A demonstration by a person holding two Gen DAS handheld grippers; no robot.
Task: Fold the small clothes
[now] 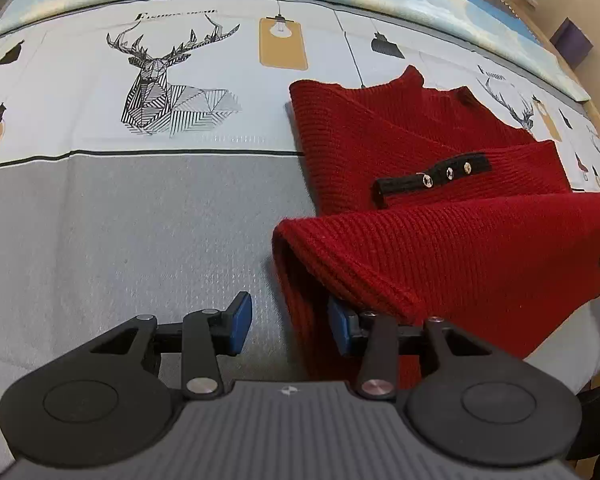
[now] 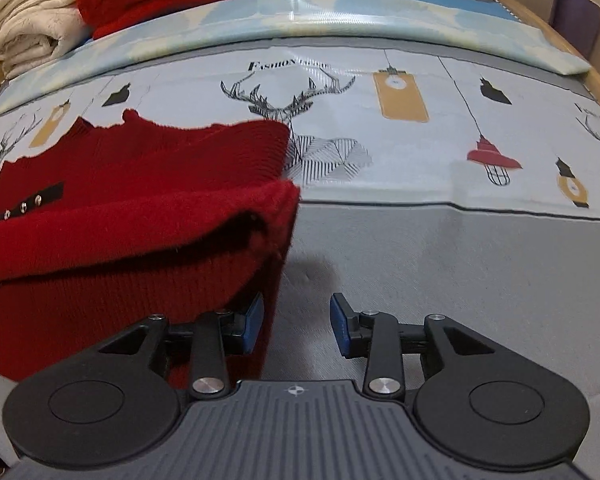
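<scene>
Red knit sweater [image 1: 440, 208] lies part-folded on the bed sheet [image 1: 140, 220], lower half doubled over. Left hand-held gripper [image 1: 290, 326] and right hand-held gripper [image 2: 296, 326]: jaws apart at opposite corners of the fold, gripping nothing. Folded clothes [image 2: 100, 4] stacked behind.

You could read "Fashion" printed on the bedsheet [image 2: 380, 240] just above the deer drawing [image 2: 296, 120]; the following word was illegible.

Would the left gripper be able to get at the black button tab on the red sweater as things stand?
Probably yes: the left gripper is open and holds nothing, and the black button tab lies exposed on top of the red sweater, with only the raised fold between them.
</scene>
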